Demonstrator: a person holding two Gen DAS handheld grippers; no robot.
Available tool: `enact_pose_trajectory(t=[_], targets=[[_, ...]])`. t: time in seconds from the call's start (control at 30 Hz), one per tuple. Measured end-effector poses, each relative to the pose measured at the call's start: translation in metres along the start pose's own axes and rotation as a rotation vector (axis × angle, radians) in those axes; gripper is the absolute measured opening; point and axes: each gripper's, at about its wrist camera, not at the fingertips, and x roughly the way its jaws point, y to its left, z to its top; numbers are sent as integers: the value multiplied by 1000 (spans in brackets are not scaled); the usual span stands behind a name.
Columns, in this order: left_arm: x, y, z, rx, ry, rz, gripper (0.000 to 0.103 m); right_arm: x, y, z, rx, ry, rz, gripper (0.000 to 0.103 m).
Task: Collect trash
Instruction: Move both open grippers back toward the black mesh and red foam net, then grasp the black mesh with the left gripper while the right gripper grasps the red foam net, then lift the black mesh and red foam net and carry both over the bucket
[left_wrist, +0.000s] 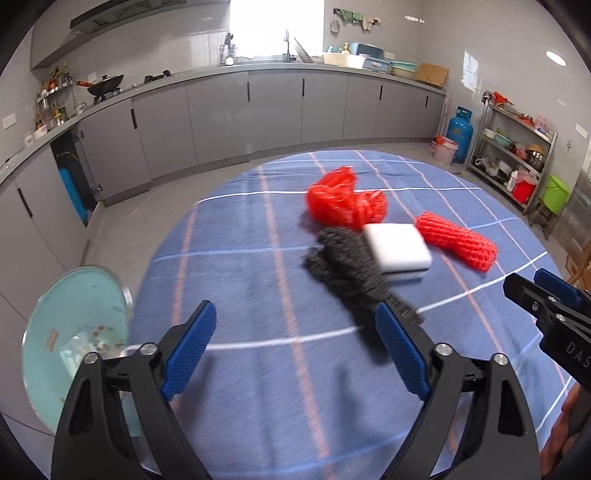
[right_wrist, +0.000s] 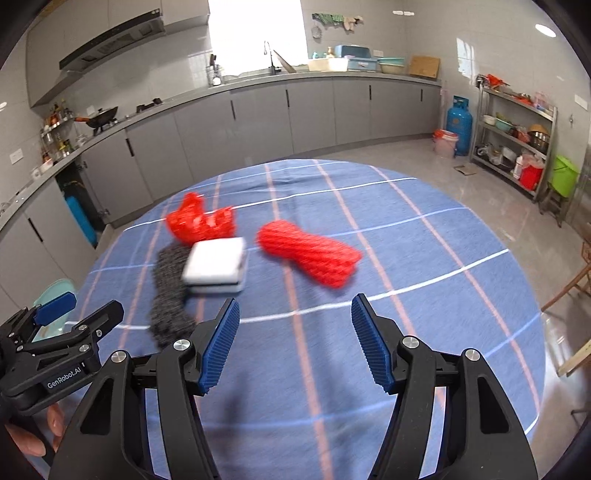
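Count on the table (left_wrist: 229, 280): four trash items. One crumpled red plastic bag (left_wrist: 338, 201), one red foam net sleeve (left_wrist: 456, 242), one dark grey mesh piece (left_wrist: 351, 273), one white box (left_wrist: 397, 253). Plus one teal bin (left_wrist: 74, 332) off the table edge.

Left gripper (left_wrist: 295, 350): fingers wide apart, nothing between them, touching nothing. The tail of the grey mesh sits just ahead of its right finger (left_wrist: 400, 354); whether they touch I cannot tell, blur. White box and red bag are further ahead, beyond the right fingertip. Red net sleeve is ahead and well right of that finger. Teal bin is beside the left finger (left_wrist: 188, 350), outboard of it, lower than the table top; a few scraps visible inside.

Right gripper (right_wrist: 293, 339): fingers wide apart too, empty, no contact. White box (right_wrist: 216, 264) is ahead of its left finger (right_wrist: 219, 343), near the tip. Grey mesh (right_wrist: 170, 291) lies left of that finger, partly under the box. Red bag (right_wrist: 199, 221) is past the box. Red net sleeve (right_wrist: 310, 256) is straight ahead, roughly in line with the gap between the fingers, clear of both.

Look of the trash: bag is glossy, scrunched, translucent red. Sleeve is a ribbed, pinched-waist tube lying flat. Mesh is a long fuzzy dark strip. Box is flat, rounded corners, white top over a grey base. All a bit motion-blurred. Cloth on the table is blue with white and pink grid lines.
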Motion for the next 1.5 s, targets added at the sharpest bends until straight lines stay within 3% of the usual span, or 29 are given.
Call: enact_pose_trajectory(t=[0.07, 0.33, 0.47, 0.67, 0.73, 0.77, 0.83, 0.9, 0.97, 1.0, 1.07, 1.13, 1.27, 1.5], targets=[[9, -12, 4, 4, 22, -15, 78, 8, -7, 7, -13, 9, -3, 64], [49, -37, 7, -70, 114, -11, 77, 51, -15, 32, -171, 64, -8, 64], [58, -31, 6, -139, 152, -29, 77, 79, -19, 44, -203, 97, 14, 64], [62, -32, 6, -128, 165, 1, 72, 108, -12, 47, -238, 164, 29, 64], [62, -32, 7, -130, 165, -1, 70, 114, -8, 43, -248, 183, 28, 57], [62, -32, 8, -130, 163, 2, 63, 116, -6, 40, -248, 194, 27, 53], [62, -30, 9, -131, 155, -6, 49, 115, -5, 39, -232, 187, 30, 44], [62, -29, 9, -133, 154, -10, 46, 113, -2, 36, -219, 193, 33, 38], [62, -29, 10, -133, 152, -27, 33, 109, 1, 34, -213, 194, 31, 29], [62, -28, 10, -137, 152, -37, 32, 107, 3, 32, -205, 199, 33, 25], [61, -23, 9, -154, 150, -62, 25, 99, 5, 27, -177, 203, 32, 24], [60, -16, 8, -169, 150, -118, 24, 89, 6, 24, -153, 193, 24, 23], [50, -13, 2, -123, 135, -113, 23, 64, 13, 14, -123, 169, -7, 23], [16, 3, -10, -70, 93, -118, 23, 14, 40, -4, -80, 107, 19, 23]])
